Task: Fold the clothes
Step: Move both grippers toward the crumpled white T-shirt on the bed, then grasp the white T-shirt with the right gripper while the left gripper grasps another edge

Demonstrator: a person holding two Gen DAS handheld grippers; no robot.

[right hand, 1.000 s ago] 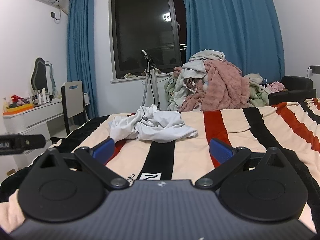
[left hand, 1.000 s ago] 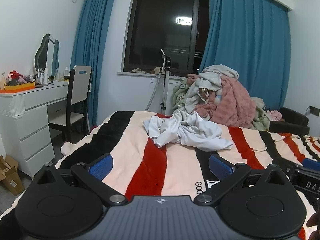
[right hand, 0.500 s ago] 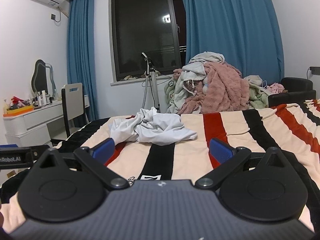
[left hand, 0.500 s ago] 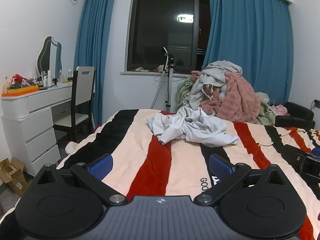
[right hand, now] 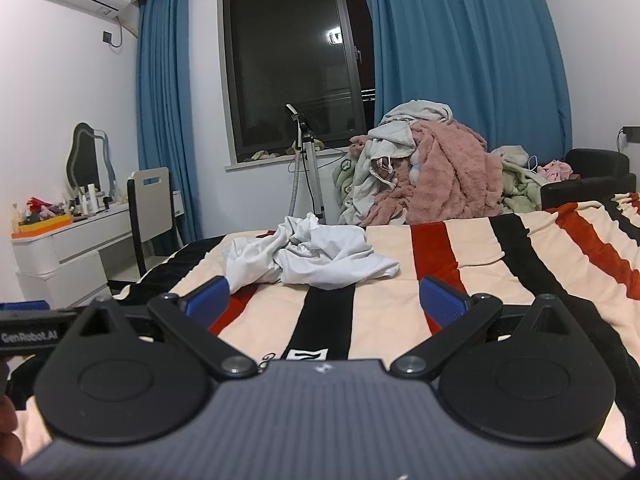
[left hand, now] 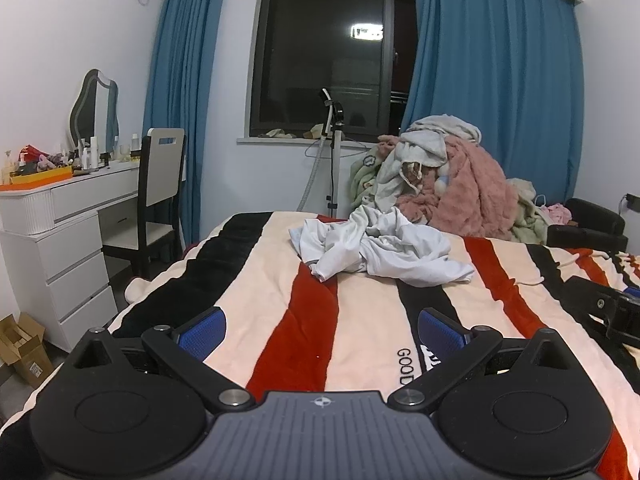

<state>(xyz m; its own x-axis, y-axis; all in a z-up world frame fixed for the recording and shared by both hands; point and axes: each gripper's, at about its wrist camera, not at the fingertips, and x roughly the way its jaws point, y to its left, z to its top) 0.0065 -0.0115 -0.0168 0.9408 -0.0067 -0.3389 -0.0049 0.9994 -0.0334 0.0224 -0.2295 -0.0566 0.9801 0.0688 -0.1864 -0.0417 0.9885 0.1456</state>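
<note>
The left hand-held gripper [left hand: 322,330] hangs low over the near end of the bed, its blue-padded fingers [left hand: 199,332] spread wide with nothing between them; the right hand-held gripper [right hand: 326,300] hangs beside it, likewise spread wide and empty. Under both lies a striped blanket [left hand: 280,300] in cream, red and black. Farther up the bed, well apart from either gripper, a white garment [left hand: 376,250] sits crumpled in a loose heap on the blanket. Beyond the bed's far edge rises a pile of clothes [left hand: 452,184], pink and grey, before the blue curtains [left hand: 492,92] and a dark window [left hand: 332,56]. Off to the left stand a white counter [left hand: 68,208] with a mirror and a chair [left hand: 160,184].
</note>
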